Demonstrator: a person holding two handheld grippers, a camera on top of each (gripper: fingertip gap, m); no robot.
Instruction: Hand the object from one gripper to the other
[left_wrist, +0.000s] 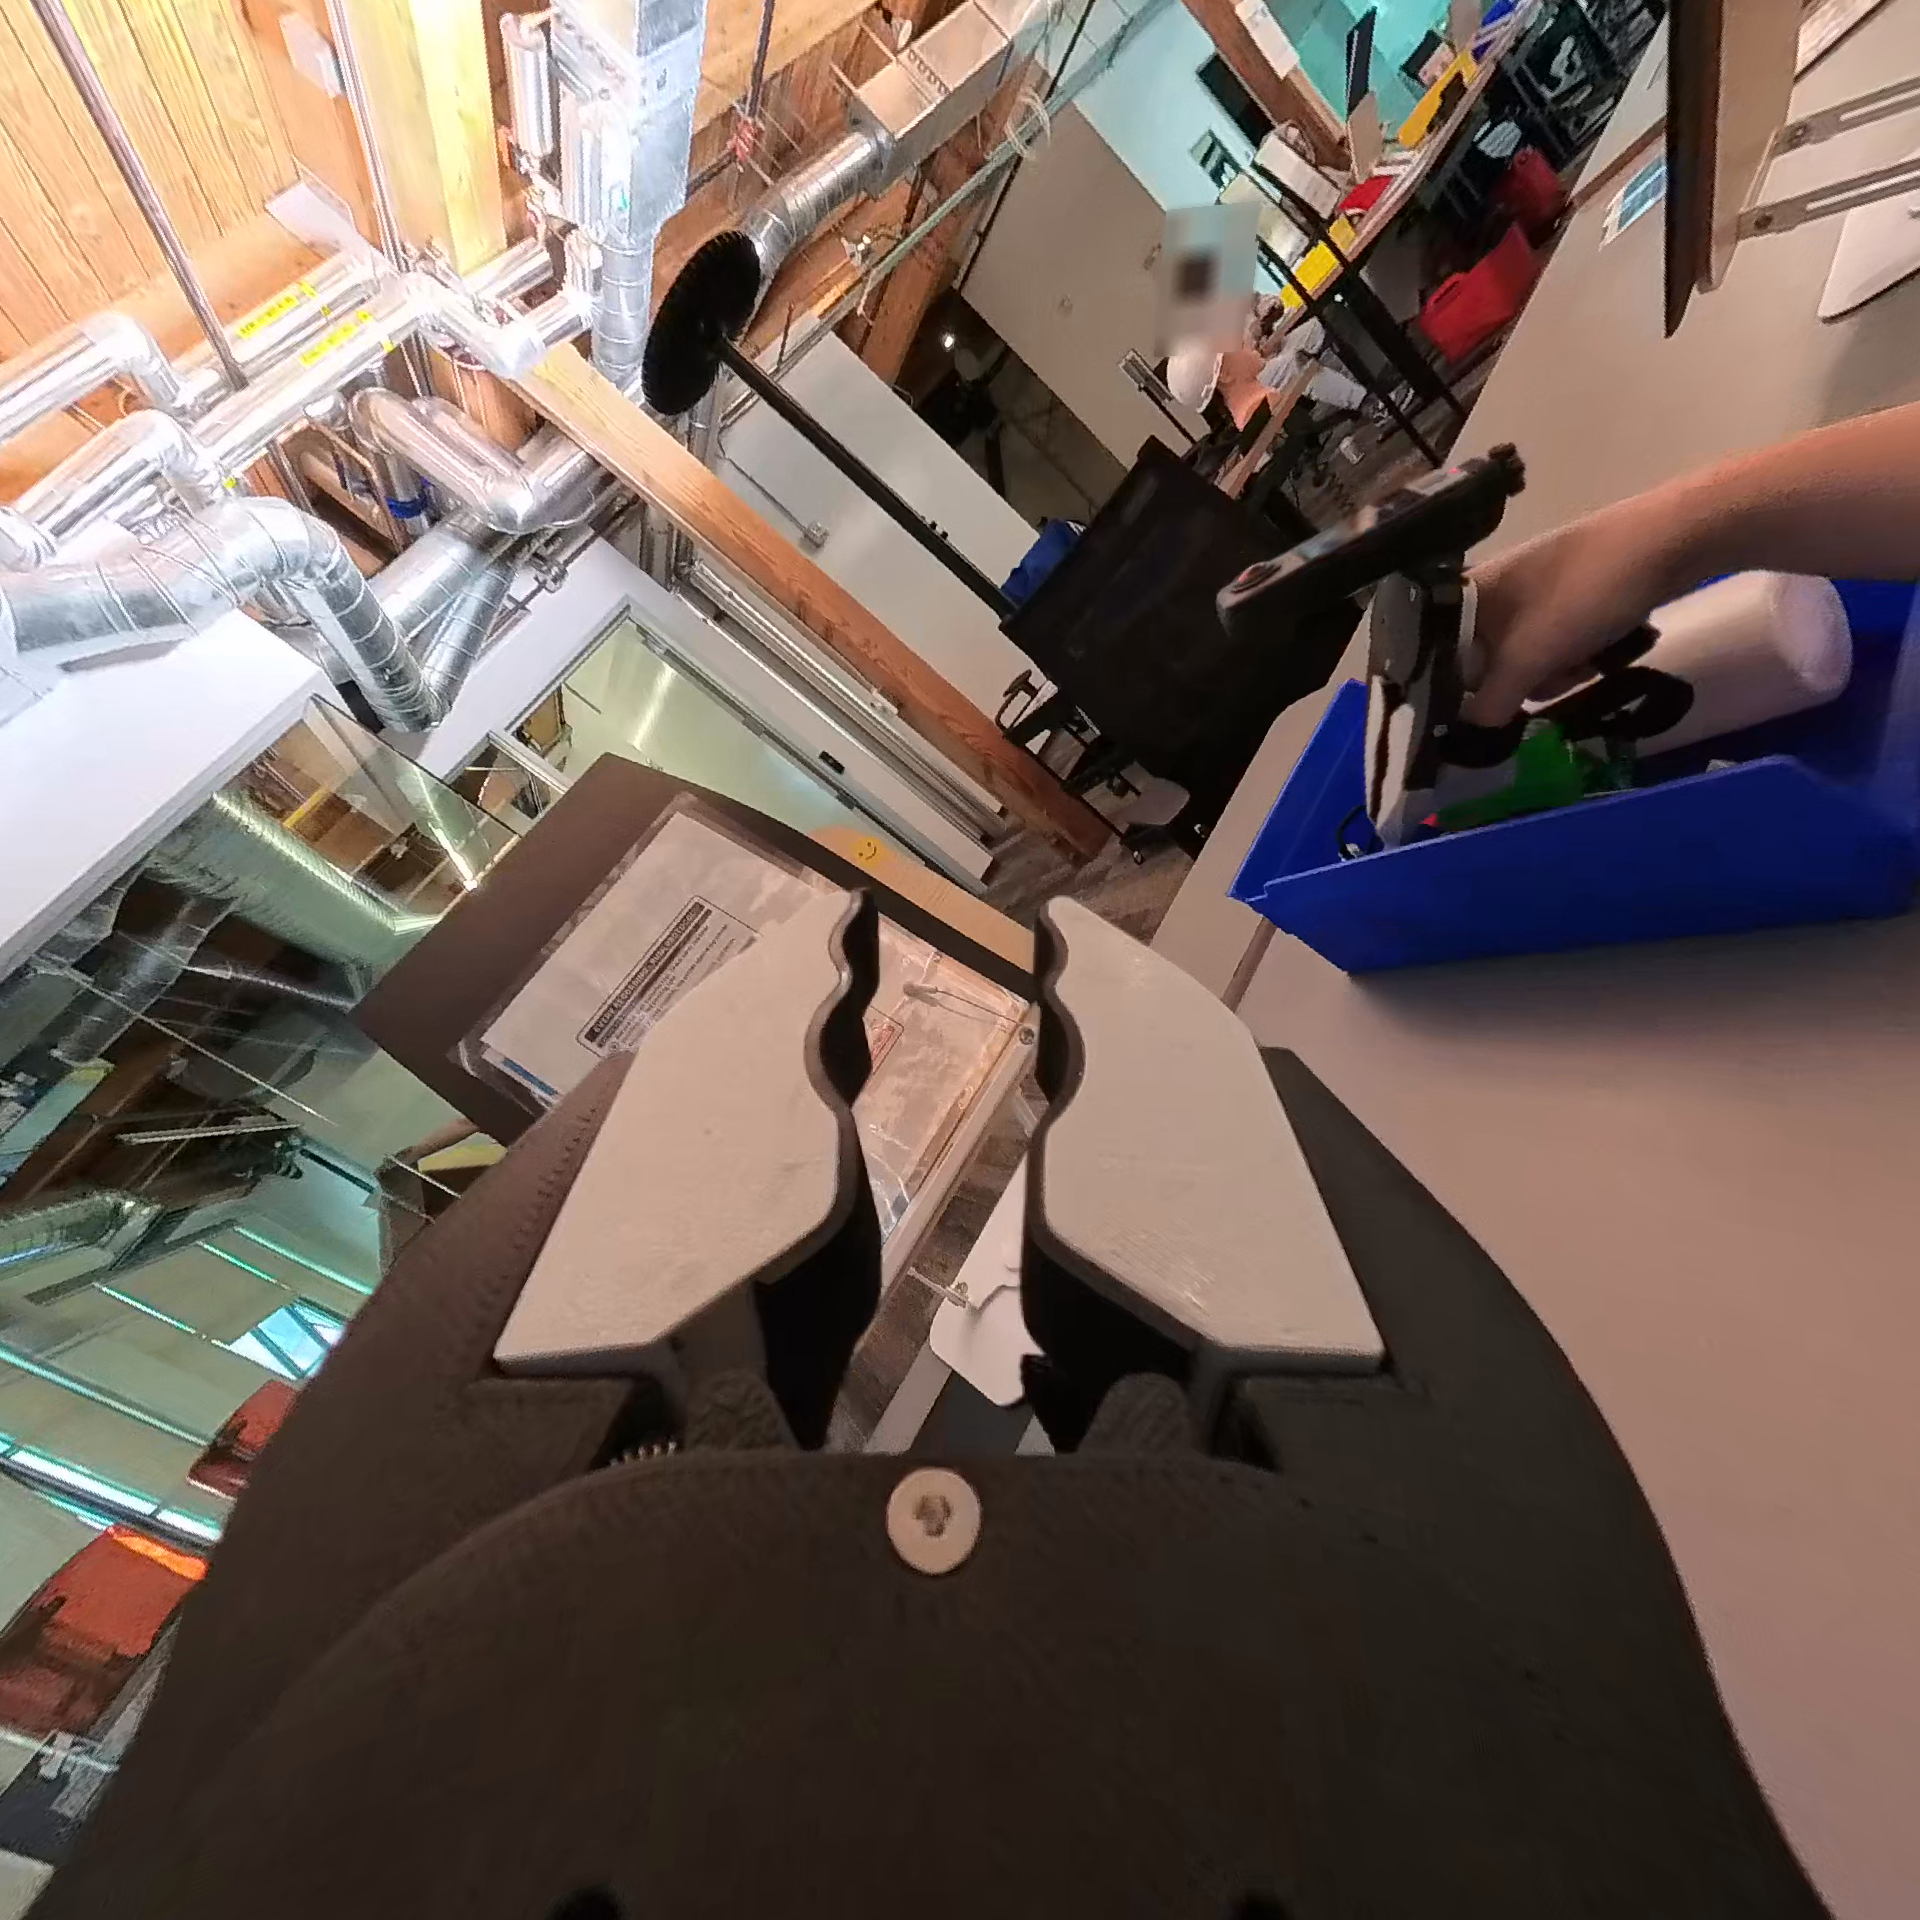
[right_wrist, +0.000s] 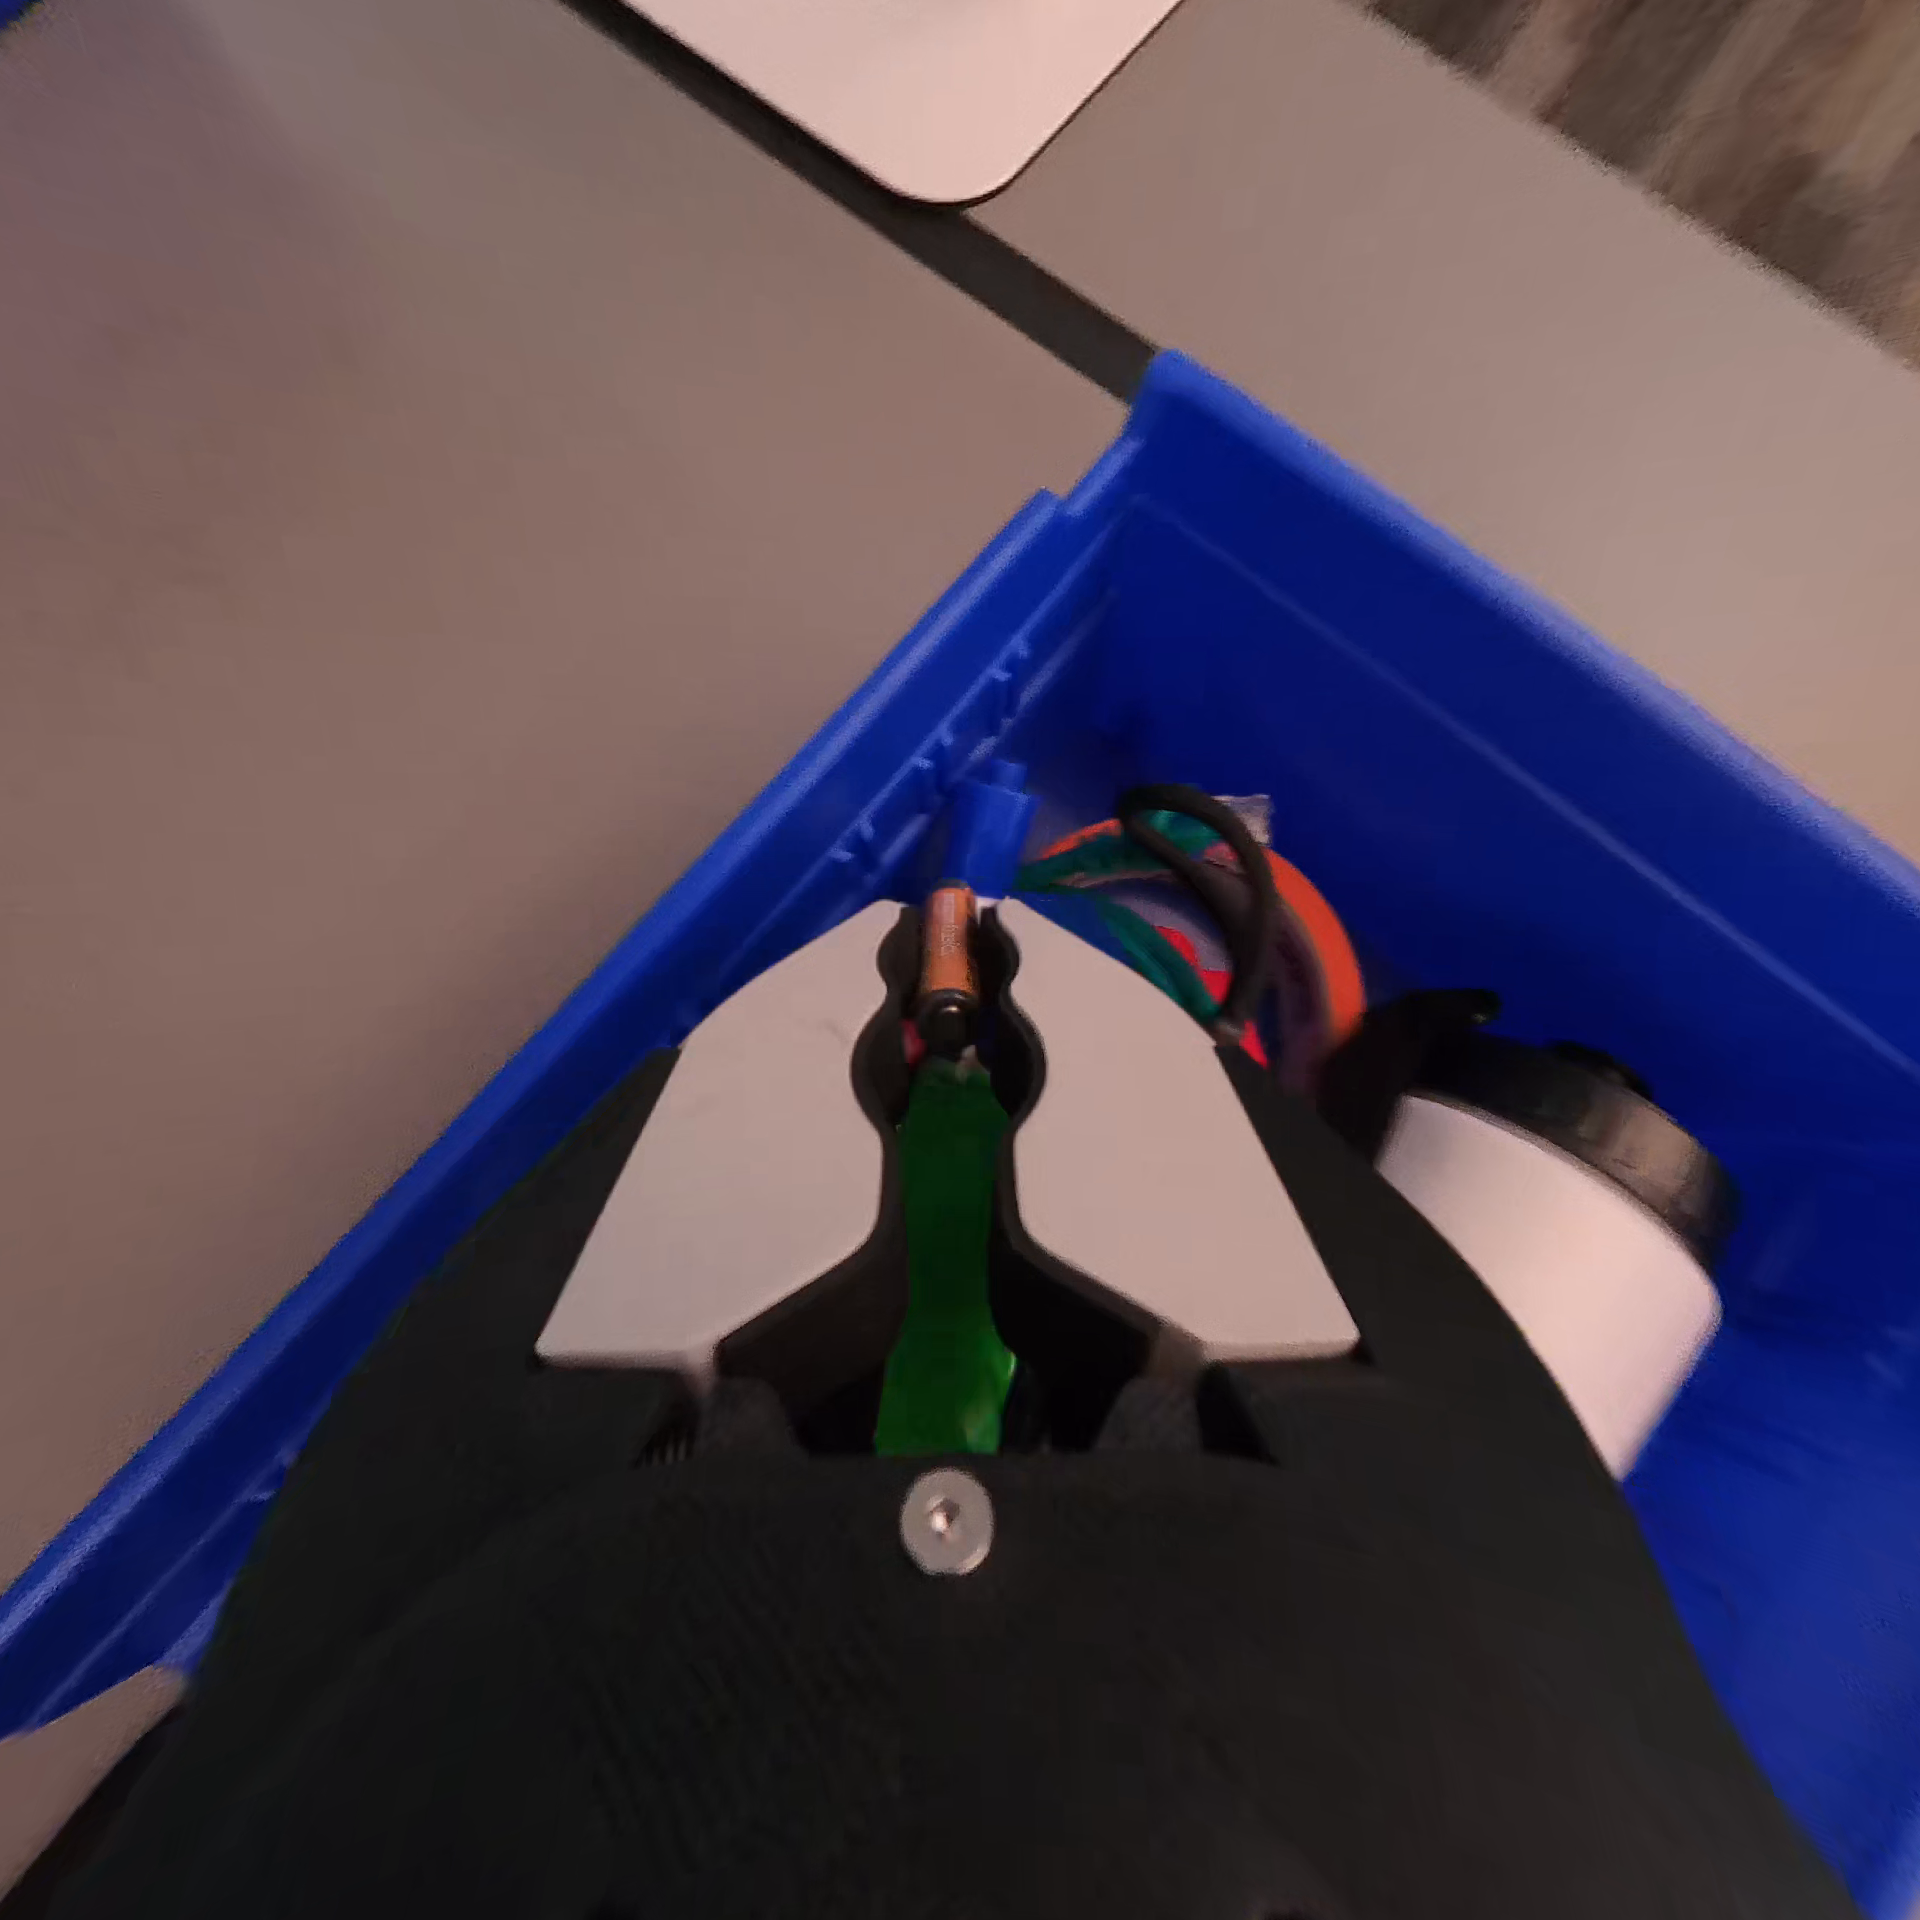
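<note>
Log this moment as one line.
right gripper: shut on battery, inside blue bin | left gripper: open, empty, off to the side

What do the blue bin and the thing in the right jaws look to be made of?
Bin: moulded plastic by its look, uniform glossy blue with ribbed walls. Battery: likely metal-cased, a small cylinder with a shiny copper-and-black wrap, clamped in the right gripper; motion blur leaves the finish unsure.

Around your grey desk (left_wrist: 1558, 1195) you have silver ducts (left_wrist: 260, 582), timber beams (left_wrist: 790, 582), glass partitions (left_wrist: 260, 987) and cluttered shelves (left_wrist: 1382, 239).
</note>
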